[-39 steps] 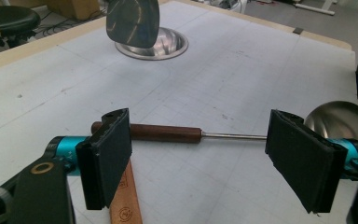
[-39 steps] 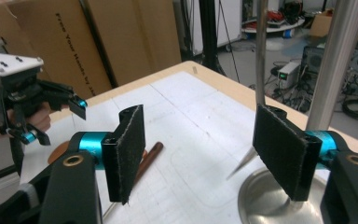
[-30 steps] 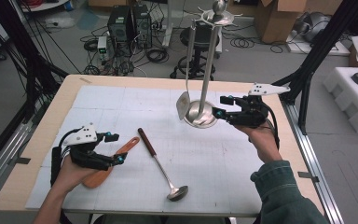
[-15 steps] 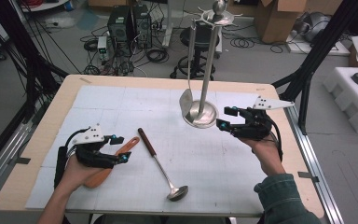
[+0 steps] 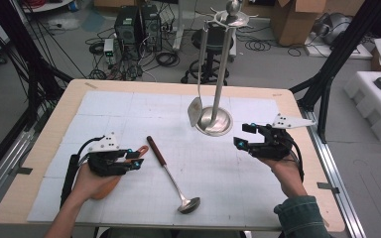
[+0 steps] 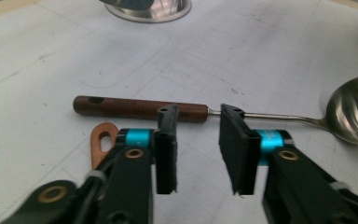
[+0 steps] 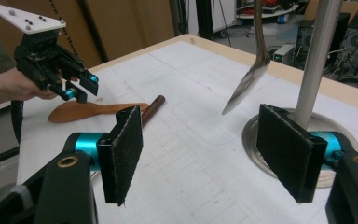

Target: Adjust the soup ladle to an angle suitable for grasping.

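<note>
A pale wooden table point(image 5: 64, 109) carries a white gridded mat point(image 5: 129, 114), with cables, computer boxes and cardboard on the grey floor beyond. The left gripper point(image 5: 134, 164) hovers low over a wooden spatula point(image 5: 110, 186), its jaws spread and empty, just beside the ladle point(image 5: 172, 175) (wooden handle, steel bowl) lying flat on the mat. The right gripper point(image 5: 241, 135) hangs in the air near the steel stand point(image 5: 218, 99), jaws wide apart, holding nothing. A metal spatula point(image 5: 196, 106) hangs from the stand's top ring
</note>
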### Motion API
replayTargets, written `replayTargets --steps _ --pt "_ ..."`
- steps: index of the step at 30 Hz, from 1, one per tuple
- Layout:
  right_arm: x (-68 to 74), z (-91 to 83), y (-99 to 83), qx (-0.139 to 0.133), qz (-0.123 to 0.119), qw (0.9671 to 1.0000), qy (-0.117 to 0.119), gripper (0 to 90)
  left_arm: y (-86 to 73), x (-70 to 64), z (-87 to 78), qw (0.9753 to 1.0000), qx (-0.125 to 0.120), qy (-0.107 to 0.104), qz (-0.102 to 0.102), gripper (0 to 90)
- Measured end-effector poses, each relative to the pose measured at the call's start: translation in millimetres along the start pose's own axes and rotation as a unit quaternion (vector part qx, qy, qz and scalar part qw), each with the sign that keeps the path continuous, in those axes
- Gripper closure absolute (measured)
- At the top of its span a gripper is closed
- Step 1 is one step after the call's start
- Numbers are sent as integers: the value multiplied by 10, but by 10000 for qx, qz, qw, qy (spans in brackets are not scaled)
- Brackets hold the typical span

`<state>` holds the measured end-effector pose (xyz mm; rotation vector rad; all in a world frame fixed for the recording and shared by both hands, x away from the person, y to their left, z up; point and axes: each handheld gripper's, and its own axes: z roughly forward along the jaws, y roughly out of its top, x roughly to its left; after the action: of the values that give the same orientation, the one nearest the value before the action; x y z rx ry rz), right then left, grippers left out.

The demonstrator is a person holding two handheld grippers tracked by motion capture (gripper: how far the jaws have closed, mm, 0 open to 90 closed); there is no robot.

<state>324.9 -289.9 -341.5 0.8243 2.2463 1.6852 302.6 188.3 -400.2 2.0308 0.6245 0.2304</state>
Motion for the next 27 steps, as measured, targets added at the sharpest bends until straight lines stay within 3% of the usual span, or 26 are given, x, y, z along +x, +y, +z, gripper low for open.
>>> replayTargets --steps 9,17,27 --pt "57 9 -80 138 -57 9999 13 315 -16 -32 145 9995 131 -284 41 875" --pt "72 -5 -125 158 -41 9999 16 315 -6 -55 226 9990 232 -359 125 889" --pt "66 16 -190 221 -50 9997 29 314 -5 -94 440 9976 395 -539 186 892"
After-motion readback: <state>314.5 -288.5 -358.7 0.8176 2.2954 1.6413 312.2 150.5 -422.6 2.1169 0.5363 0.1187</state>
